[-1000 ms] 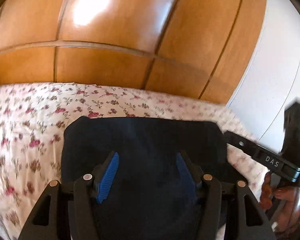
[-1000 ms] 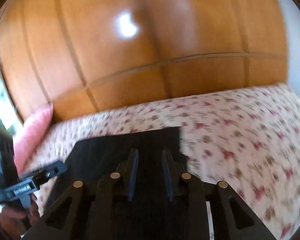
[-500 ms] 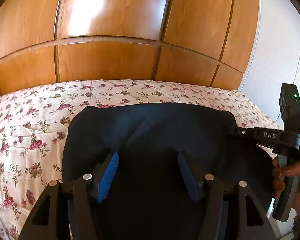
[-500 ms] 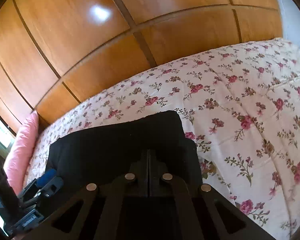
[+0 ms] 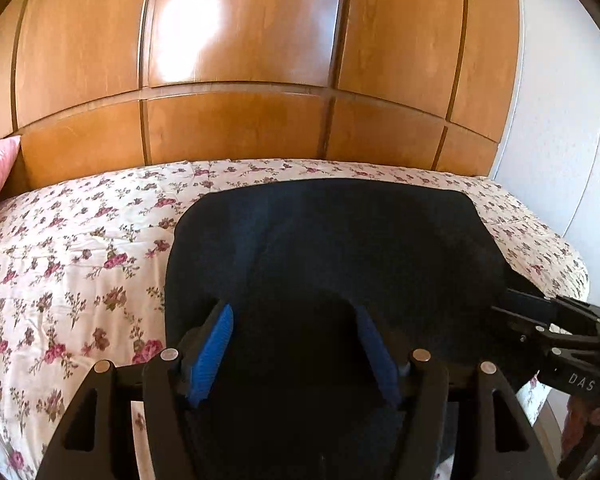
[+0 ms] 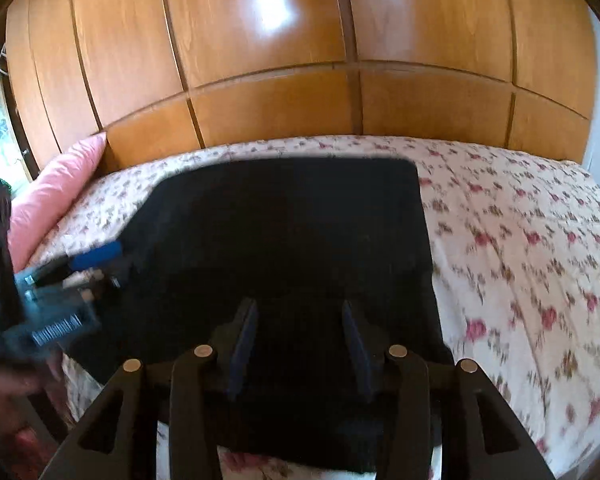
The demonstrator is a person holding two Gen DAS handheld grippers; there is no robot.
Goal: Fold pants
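The dark navy pants [image 5: 332,240] lie folded into a broad rectangle on the floral bedspread [image 5: 80,260]. My left gripper [image 5: 294,316] hovers over their near edge. Its blue pads [image 5: 212,348] stand wide and are still opening, with cloth below them but none pinched. In the right wrist view the pants [image 6: 284,224] fill the middle. My right gripper [image 6: 300,340] is over their near right part, its jaws opening, the pads clear of the cloth. Each gripper shows in the other's view: the right gripper [image 5: 504,304] at the pants' right edge, the left gripper [image 6: 100,258] at their left edge.
A wooden wardrobe [image 5: 240,120] rises behind the bed. A pink pillow [image 6: 56,192] lies at the bed's far left. A white wall [image 5: 560,120] stands at the right. Bare bedspread [image 6: 520,240] stretches right of the pants.
My right gripper's jaws were shut half a second ago and now stand apart, off the cloth. Both grippers have come down toward the bed. The pants lie flat.
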